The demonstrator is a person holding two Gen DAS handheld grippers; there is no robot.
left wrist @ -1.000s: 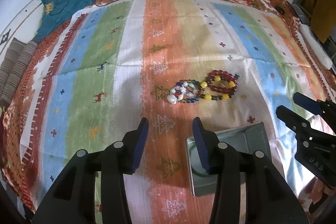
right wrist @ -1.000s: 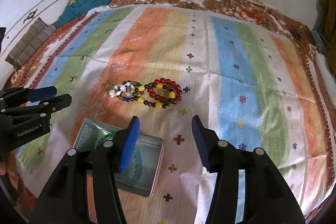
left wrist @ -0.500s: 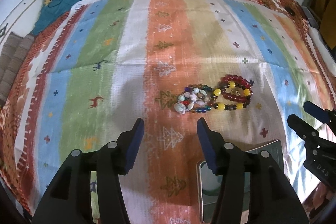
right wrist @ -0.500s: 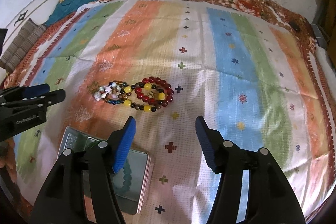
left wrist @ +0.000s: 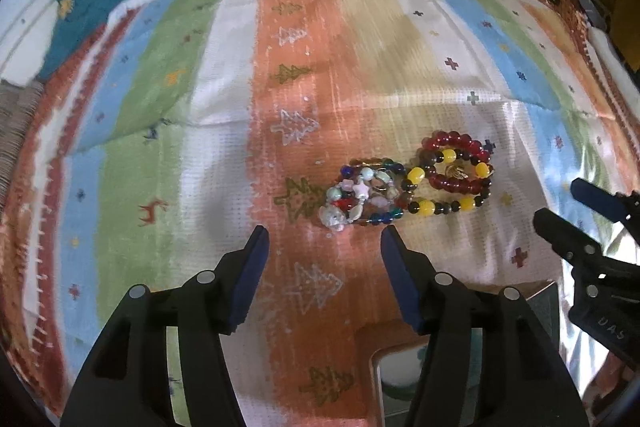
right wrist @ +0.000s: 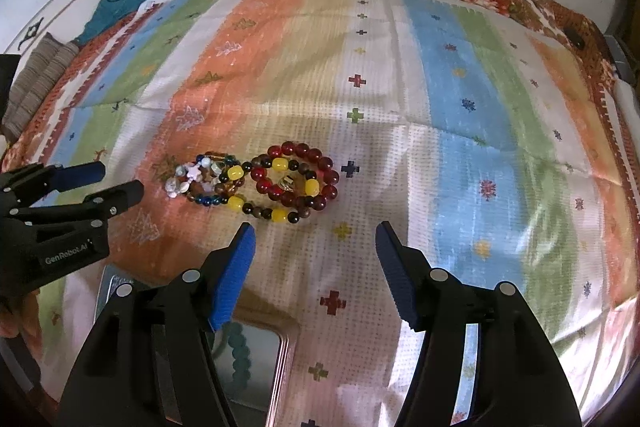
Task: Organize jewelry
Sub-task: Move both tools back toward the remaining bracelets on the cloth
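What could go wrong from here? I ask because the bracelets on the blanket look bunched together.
1. The multicolored bead bracelet, yellow-and-dark bead bracelet and red bead bracelet overlap, so pinching one may drag the others.
2. Both the left gripper and right gripper are open near the pile and could collide.
3. The metal tin sits under the grippers and could be knocked.

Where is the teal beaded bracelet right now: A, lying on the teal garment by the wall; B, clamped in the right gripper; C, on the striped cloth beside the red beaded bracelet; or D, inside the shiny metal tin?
D: in the right wrist view the teal beaded bracelet lies inside the shiny metal tin, below the open, empty right gripper.
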